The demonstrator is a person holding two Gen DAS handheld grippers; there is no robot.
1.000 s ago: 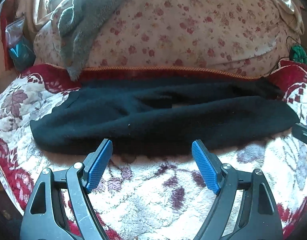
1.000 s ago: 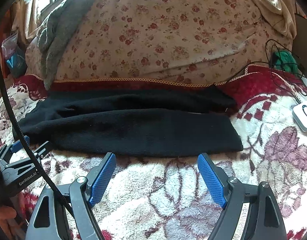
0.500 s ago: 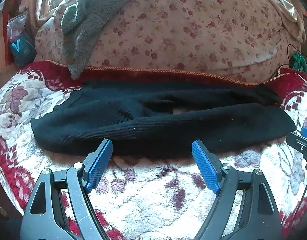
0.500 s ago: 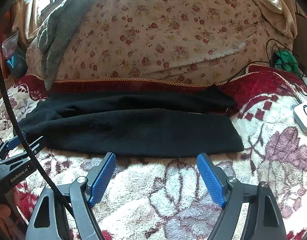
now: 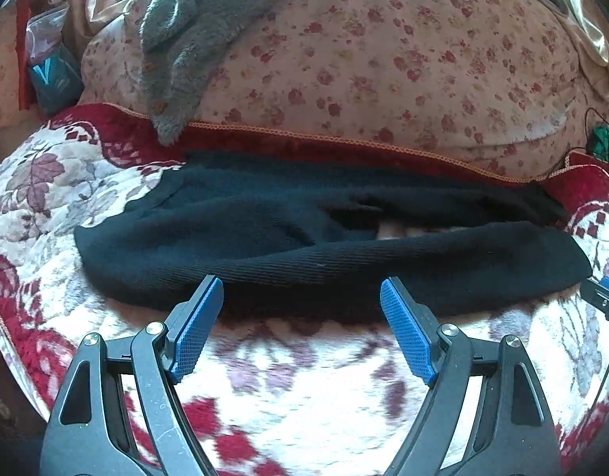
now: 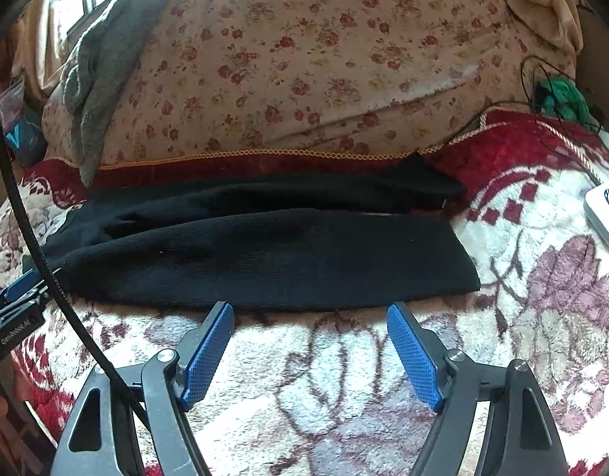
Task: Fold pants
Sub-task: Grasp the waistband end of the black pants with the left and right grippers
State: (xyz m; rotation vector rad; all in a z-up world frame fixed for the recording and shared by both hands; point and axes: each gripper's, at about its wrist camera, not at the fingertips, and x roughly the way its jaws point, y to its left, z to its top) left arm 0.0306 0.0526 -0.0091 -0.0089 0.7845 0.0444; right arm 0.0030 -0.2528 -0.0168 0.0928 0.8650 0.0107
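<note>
Black pants (image 5: 324,261) lying lengthwise just ahead of my left tongs (image 5: 302,301) and right tongs (image 6: 310,327), both gaping, released; white device (image 6: 604,210) showing in right view only.

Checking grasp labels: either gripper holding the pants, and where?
Nothing held. Left gripper and right gripper are both open, just short of the black pants' near edge.

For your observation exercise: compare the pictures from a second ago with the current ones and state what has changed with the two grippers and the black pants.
The left gripper has crept slightly toward the near edge of the black pants; the right gripper has barely shifted. Nothing was gripped or released: both remain wide open and empty. The pants lie unchanged on the floral blanket, below the flowered quilt.
</note>
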